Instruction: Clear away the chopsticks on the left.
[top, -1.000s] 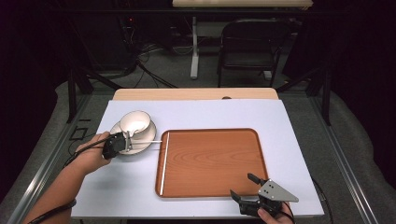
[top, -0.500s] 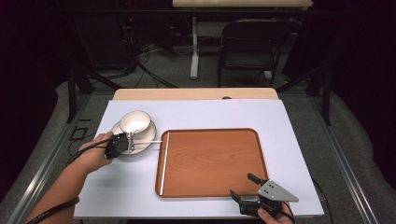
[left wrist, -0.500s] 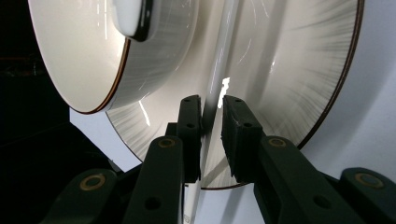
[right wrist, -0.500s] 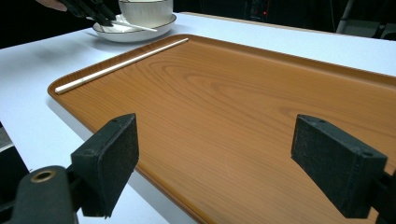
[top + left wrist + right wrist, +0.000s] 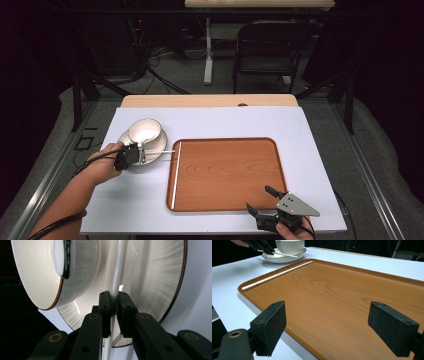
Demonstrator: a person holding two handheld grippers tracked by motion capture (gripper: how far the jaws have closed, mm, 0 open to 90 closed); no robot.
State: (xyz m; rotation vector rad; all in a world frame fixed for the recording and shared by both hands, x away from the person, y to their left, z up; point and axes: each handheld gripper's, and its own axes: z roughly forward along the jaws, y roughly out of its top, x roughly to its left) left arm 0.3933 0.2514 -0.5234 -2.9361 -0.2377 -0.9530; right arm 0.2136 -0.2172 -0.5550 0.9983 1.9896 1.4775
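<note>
A white bowl (image 5: 145,131) sits on a white plate (image 5: 159,146) at the table's left. A thin white chopstick (image 5: 118,270) lies across the plate beside the bowl (image 5: 45,272). My left gripper (image 5: 113,306) is shut on this chopstick, and its jaws have just been closing on it. In the high view the left gripper (image 5: 137,155) is at the plate's near edge. A second chopstick (image 5: 175,174) lies along the left edge of the wooden tray (image 5: 225,172). My right gripper (image 5: 260,200) stands open with nothing between its fingers, at the tray's near right corner.
The tray (image 5: 337,297) takes up the middle of the pale blue table. A chair and a desk frame stand beyond the table's far edge. Cables trail from both grippers.
The left gripper's jaws have drawn together around the chopstick on the plate. Both hands have stayed where they were.
</note>
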